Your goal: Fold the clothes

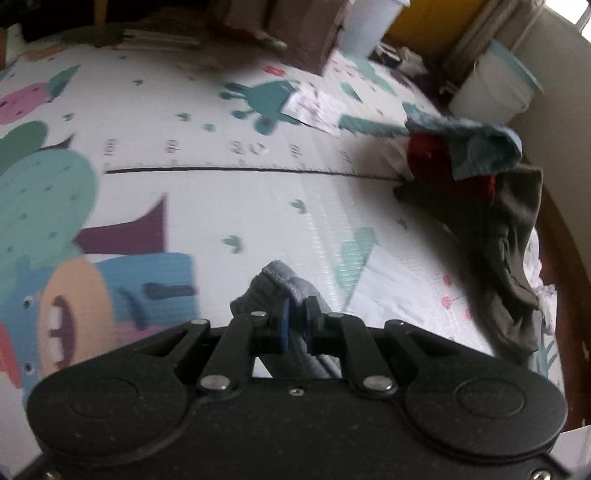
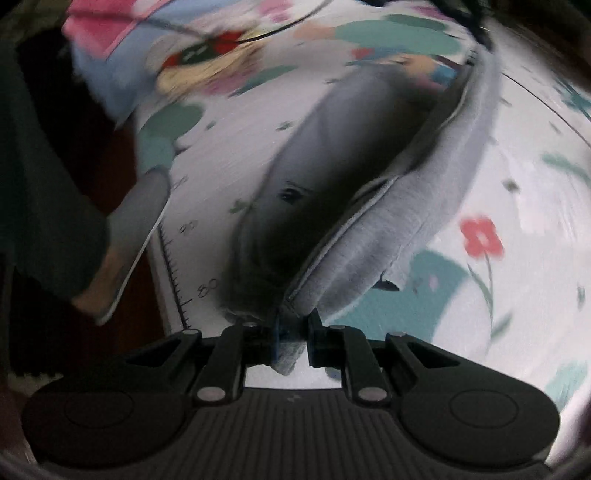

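Observation:
My left gripper [image 1: 297, 314] is shut on a bunched edge of a grey garment [image 1: 275, 286], held above the patterned play mat [image 1: 221, 206]. My right gripper [image 2: 293, 326] is shut on the same kind of grey garment [image 2: 388, 221], which stretches away from the jaws as a long band with a white-trimmed hem, hanging above the mat [image 2: 498, 177]. Its dark shadow lies on the mat under it. The right wrist view is blurred by motion.
A pile of clothes [image 1: 491, 199], dark grey, red and blue, lies at the mat's right edge. A white bucket [image 1: 495, 88] and brown boxes [image 1: 306, 29] stand beyond the mat. A person's foot in a grey shoe [image 2: 133, 236] stands at the mat's left edge.

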Demonstrator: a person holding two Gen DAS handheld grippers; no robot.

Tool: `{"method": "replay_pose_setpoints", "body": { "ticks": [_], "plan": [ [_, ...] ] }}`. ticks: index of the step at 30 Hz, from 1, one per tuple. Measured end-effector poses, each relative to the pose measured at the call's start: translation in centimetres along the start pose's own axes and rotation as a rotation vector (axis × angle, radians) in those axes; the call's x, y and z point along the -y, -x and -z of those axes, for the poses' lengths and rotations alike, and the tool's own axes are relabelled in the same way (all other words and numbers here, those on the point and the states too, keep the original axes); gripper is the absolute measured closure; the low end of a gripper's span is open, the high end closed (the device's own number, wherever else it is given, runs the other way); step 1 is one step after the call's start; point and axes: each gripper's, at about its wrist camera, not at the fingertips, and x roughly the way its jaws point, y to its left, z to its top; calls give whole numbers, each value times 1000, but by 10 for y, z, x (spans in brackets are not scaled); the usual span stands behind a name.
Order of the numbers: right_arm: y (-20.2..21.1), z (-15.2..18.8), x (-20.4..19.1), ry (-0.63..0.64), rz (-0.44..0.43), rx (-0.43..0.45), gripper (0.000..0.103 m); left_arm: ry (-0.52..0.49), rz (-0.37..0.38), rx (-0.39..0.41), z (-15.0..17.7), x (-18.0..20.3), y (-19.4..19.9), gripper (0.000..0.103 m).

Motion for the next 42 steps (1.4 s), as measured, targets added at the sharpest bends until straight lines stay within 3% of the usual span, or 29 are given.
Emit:
{"method": "replay_pose_setpoints", "body": {
  "ticks": [9, 18, 24, 32, 35, 37, 39, 40, 42],
  "plan": [
    [-57, -63, -56, 274, 2, -142, 87, 15, 107, 56, 40, -82, 39, 97],
    [-110, -62, -97, 435, 19, -223, 87, 110, 89, 59, 88, -146, 51, 97],
    [-128, -68, -111, 495, 49, -267, 87, 122, 114, 80, 92, -160, 49, 96],
    [-146, -68, -119, 568, 56, -292, 87, 147, 42, 48, 117, -179, 41, 96],
    [-152, -66, -119, 572, 67, -299, 83, 118, -24, 31, 122, -177, 35, 95],
    [-157, -66, -122, 562, 64, -298, 75, 132, -51, 35, 124, -178, 33, 86],
    [-157, -67, -125, 544, 55, -296, 63, 135, -83, 38, 125, -179, 34, 61],
    [-154, -68, -125, 520, 38, -288, 54, 130, -94, 49, 125, -179, 40, 60],
    [-142, -74, -117, 425, 5, -268, 51, 121, -108, 78, 124, -180, 53, 60]
  ]
}}
